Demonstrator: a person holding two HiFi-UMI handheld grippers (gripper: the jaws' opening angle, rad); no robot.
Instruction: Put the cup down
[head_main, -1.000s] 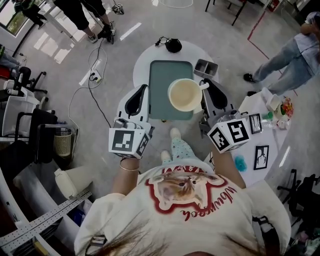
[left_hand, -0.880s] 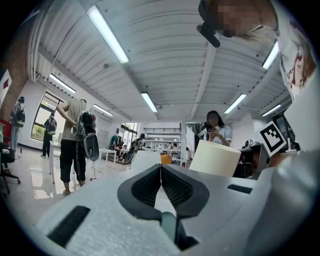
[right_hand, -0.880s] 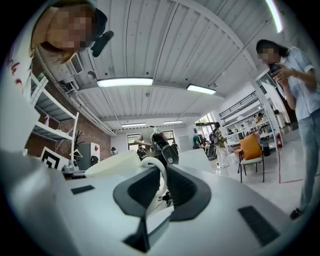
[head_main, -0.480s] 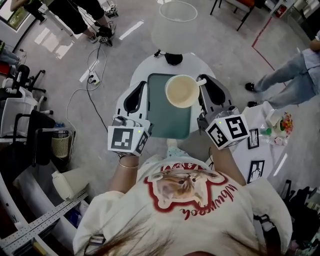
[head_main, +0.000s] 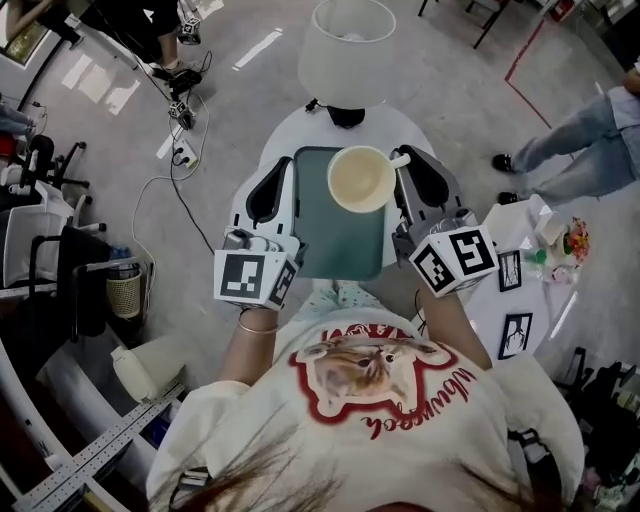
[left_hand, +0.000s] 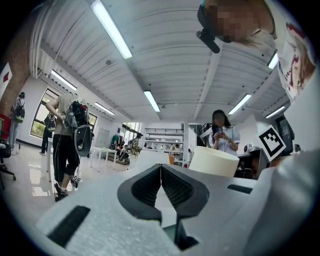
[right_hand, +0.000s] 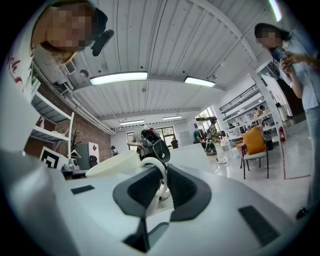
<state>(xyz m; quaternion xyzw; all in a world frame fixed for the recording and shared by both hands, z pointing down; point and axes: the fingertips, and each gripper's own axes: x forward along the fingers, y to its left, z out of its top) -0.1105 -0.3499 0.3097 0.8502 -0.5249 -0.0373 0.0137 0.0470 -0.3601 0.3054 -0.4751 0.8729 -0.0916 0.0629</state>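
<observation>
- The left gripper is clenched on nothing: its ribbed pads meet at the tips and no object sits between them. It lies along the left edge of the tray, and we judge this keeps it out of the cup's path
- The right gripper is clamped on the cup handle, whose white loop stands between its jaws. Gripping by the handle holds the cup upright, mouth upward
- The cup sits at the tip of the right gripper, over the far right part of the tray, and looks empty. We cannot confirm whether its base touches the tray
- The tray rests on the round white table, so the set-down surface lies directly below the cup. We judge that a straight lowering is what remains, with the jaws opened only once the base sits flat, since an early release could tip the cup
- Beyond the table a white bin stands on the floor, well apart from the work
</observation>
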